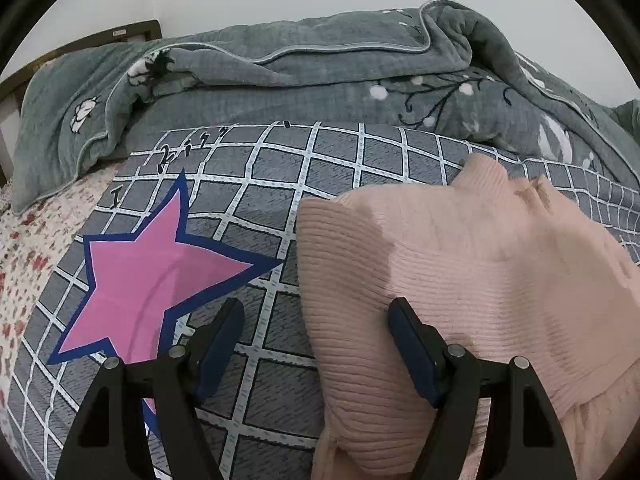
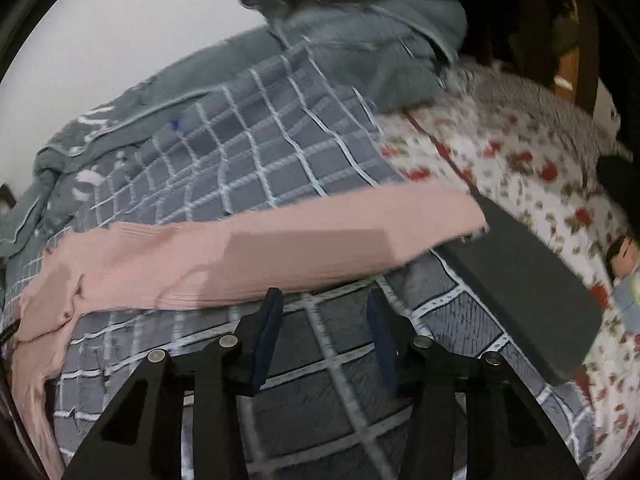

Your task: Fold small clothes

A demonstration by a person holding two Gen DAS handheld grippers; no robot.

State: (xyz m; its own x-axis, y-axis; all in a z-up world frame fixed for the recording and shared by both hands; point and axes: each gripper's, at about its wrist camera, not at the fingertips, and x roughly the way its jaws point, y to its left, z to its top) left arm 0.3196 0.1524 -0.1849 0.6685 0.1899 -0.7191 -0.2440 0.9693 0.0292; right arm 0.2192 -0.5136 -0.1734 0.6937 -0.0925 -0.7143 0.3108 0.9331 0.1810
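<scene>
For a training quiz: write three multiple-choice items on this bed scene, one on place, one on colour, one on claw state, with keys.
1. Where does the pink sweater lie?
A. on the grey checked sheet
B. on the floor
C. on a chair

2. What colour fills the star?
A. yellow
B. pink
C. green

3. How is the left claw?
A. shut on the sweater
B. open, holding nothing
C. out of view

A: checked fabric shows around the sweater.
B: pink with a blue outline.
B: its fingers stand apart, one over the sweater's edge.
</scene>
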